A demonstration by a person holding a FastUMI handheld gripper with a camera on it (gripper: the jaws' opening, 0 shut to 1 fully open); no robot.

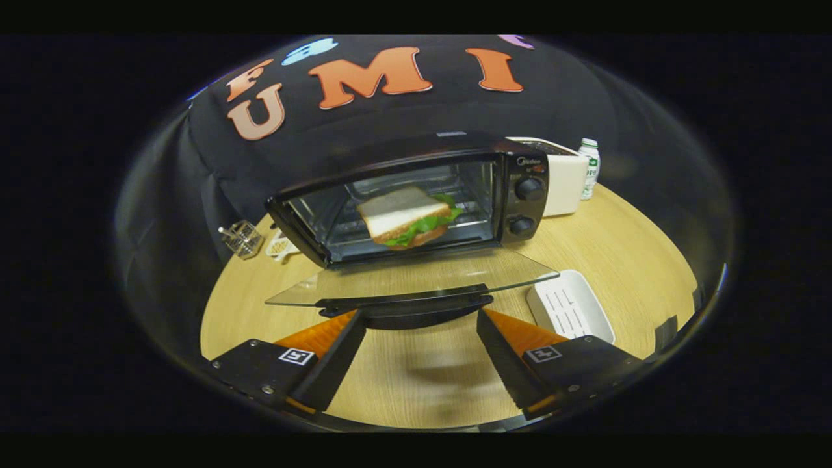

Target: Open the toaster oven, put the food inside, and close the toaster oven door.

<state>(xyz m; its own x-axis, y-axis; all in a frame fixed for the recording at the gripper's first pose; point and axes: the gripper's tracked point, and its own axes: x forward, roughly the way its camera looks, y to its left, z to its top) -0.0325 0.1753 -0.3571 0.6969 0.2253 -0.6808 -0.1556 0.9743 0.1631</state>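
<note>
A black toaster oven (520,195) stands on the round wooden table (624,247), its glass door (416,276) folded down flat toward me. Inside on the rack lies a sandwich (406,218) of white bread with green lettuce. The door's black handle (406,309) sits just ahead of my fingertips. My gripper (421,322) is open, its two black and orange fingers (328,357) spread wide to either side of the handle, nothing held between them.
A white ribbed tray (571,307) lies on the table right of the door. Behind the oven stand a white appliance (564,179) and a small bottle (590,168). A small wire basket (242,239) and a white item (281,246) sit left of the oven.
</note>
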